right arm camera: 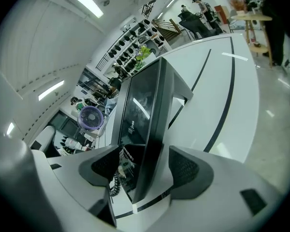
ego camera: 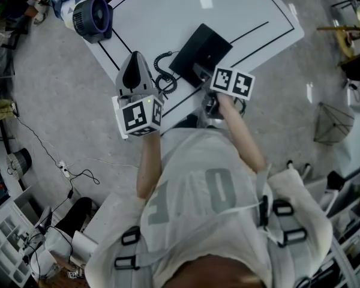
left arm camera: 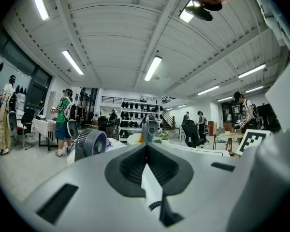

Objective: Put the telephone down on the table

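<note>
Telephone (ego camera: pixel 201 48) sits on the white desk (ego camera: pixel 168 11), its near edge between the wide-open jaws of the right gripper (ego camera: pixel 201 73), pads clear both sides; left gripper (ego camera: pixel 135 59), jaws closed and empty, hangs beside the cord (ego camera: pixel 163 77).

The telephone (right arm camera: pixel 140 100) is glossy plastic, the table (right arm camera: pixel 222 95) smooth.
</note>
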`<state>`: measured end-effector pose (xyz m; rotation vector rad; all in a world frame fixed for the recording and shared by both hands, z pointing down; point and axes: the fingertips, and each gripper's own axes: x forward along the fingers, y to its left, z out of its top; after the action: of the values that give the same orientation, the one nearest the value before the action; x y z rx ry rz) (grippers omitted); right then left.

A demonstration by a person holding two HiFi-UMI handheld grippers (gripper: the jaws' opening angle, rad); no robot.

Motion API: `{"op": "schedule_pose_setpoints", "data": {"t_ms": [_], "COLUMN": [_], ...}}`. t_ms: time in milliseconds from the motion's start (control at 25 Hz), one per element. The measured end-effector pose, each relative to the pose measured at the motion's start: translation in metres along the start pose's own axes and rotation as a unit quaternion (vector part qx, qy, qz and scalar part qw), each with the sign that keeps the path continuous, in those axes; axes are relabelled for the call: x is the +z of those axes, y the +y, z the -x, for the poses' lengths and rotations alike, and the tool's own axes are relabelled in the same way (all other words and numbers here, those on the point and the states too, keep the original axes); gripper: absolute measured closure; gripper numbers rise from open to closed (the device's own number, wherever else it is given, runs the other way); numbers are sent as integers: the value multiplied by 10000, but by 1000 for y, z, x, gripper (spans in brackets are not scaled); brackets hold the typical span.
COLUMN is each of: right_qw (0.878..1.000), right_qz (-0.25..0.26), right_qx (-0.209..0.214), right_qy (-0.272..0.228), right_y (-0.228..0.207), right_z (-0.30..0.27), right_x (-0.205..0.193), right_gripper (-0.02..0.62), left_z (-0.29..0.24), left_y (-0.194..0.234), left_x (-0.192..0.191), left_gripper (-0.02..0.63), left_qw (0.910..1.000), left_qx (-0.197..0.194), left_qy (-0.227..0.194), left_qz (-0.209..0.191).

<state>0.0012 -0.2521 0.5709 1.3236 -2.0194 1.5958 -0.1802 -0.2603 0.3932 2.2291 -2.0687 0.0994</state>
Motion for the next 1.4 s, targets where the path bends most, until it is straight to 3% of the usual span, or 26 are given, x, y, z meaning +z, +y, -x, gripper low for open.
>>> {"op": "schedule_pose_setpoints", "data": {"t_ms": [520,880,1120,1280,1400], "right_qw": [9996,9921,9604,9204,8930], "right_qz": [115,830,2178,3089,3446], "right_qx": [14,71,-106,63,328], "right_qy": [-266,-937,-1735,-2397,-2875], "right_y": [-2,19,51,85,106], "right_z": [30,65,100,124,141], "right_x": [-2,28,59,69,70], "right_gripper": [307,307,308,310,311], "left_z": [22,41,51,55,57], "left_y": [-17,-28,-36,-40,-45], "left_x": [5,18,33,43,50], "left_gripper": [598,600,599,600,598], "left_qw": [9999,9994,9984,9972,9959], "left_qx": [-60,-44,-74,-106,-177], "left_qy": [-87,-303,-487,-605,-713], "left_qz": [-59,-139,-272,-425,-536]}}
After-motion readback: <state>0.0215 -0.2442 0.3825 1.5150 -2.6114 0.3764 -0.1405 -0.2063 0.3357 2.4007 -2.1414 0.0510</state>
